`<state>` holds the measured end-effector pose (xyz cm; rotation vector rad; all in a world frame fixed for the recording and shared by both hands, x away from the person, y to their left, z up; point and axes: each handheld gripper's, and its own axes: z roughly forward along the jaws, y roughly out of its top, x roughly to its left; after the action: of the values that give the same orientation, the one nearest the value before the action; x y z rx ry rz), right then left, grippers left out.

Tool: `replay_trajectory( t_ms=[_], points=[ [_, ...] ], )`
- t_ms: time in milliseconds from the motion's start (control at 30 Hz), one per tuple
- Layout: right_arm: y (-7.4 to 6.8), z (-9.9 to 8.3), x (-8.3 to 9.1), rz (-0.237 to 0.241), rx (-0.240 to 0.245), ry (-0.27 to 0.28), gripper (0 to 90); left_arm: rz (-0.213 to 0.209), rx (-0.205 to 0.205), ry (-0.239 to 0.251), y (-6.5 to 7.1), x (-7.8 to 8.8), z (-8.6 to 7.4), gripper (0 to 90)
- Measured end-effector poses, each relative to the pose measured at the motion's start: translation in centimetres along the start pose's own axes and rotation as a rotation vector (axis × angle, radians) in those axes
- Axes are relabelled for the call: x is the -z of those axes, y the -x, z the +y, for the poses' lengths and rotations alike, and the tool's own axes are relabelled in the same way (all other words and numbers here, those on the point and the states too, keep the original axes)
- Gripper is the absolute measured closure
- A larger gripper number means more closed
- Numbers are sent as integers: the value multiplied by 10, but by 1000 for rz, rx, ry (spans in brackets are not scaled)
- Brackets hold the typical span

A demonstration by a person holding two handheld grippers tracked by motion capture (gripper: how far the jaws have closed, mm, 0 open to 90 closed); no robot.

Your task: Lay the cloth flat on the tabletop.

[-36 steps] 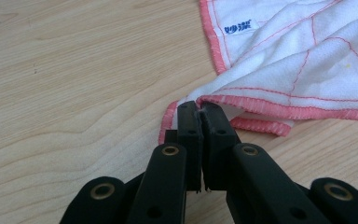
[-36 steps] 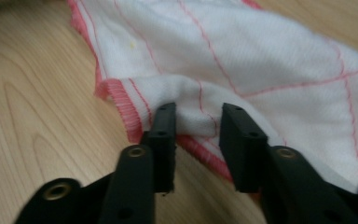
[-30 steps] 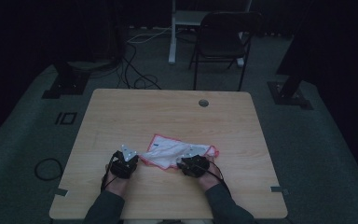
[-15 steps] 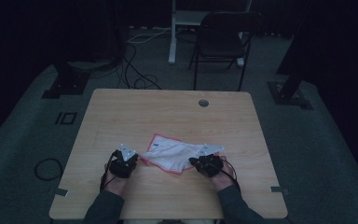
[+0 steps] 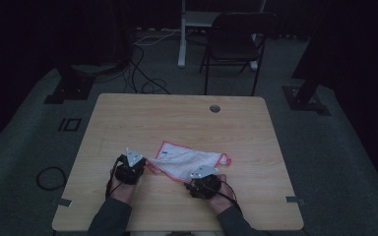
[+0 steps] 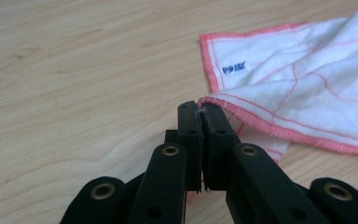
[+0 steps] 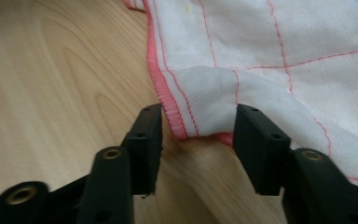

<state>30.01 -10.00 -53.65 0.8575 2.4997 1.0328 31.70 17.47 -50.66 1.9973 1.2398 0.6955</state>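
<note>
Since the earlier frame, right gripper [image 7: 198, 128] fingers have just been opening, cloth [image 5: 189, 161] corner loose between; left gripper [image 6: 203, 122] pinches hem. Folding step; regrasp is required on desk [image 5: 142, 115].

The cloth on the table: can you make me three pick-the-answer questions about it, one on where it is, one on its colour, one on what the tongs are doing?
1. Where does the cloth lie?
A. on the chair
B. on the wooden table, between the two tongs
C. on the floor

2. What colour is the cloth's edge?
A. pink-red
B. green
C. black

3. What are the left tongs doing?
A. hanging wide open over bare wood
B. holding a cup
C. pinching a cloth corner

Answers:
1 B, the high view shows it on the tabletop between both hands.
2 A, a pink-red hem runs round the white cloth.
3 C, the left gripper view shows the jaws shut on the hem, while the right tongs, which have just been opening, stand apart around a fold.
</note>
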Motion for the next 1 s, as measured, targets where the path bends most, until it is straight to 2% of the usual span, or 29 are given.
replay_trajectory(
  t_ms=[33, 133, 200, 233, 267, 300, 367, 400, 533, 633, 767, 867, 1000],
  points=[
    [-2, 1, -1, -11, 6, -2, 513, 0, 4, 5, 0, 0, 2, 882],
    [-2, 2, -4, -54, 14, -5, 593, 1, 2, 17, 0, 2, 7, 882],
    [1, 3, -1, -66, 7, 11, 680, 2, -1, 25, 0, 4, 10, 882],
    [1, 3, -1, -66, 7, 11, 680, 2, -1, 25, 0, 4, 10, 882],
    [3, 3, 1, -79, -1, 22, 713, 5, -1, 33, -1, 6, 14, 882],
    [12, 2, 10, -100, -27, 49, 829, 6, -3, 35, -2, 6, 15, 882],
    [19, 3, 17, -106, -50, 75, 897, 8, -3, 38, -2, 7, 17, 882],
    [22, 3, 20, -111, -59, 86, 900, 8, -2, 43, -1, 7, 18, 882],
    [31, 6, 31, -109, -82, 120, 900, 3, -5, 48, 0, 9, 21, 882],
    [33, 7, 36, -77, -101, 132, 899, 4, -8, 51, 1, 10, 22, 882],
    [20, 2, 31, -29, -79, 117, 755, 3, -5, 51, 1, 9, 22, 882],
    [6, -3, 22, 13, -66, 96, 684, 4, -5, 51, 0, 10, 22, 882],
    [-6, -6, 14, 5, -59, 63, 608, 5, 1, 57, -1, 10, 23, 882]
  ],
)
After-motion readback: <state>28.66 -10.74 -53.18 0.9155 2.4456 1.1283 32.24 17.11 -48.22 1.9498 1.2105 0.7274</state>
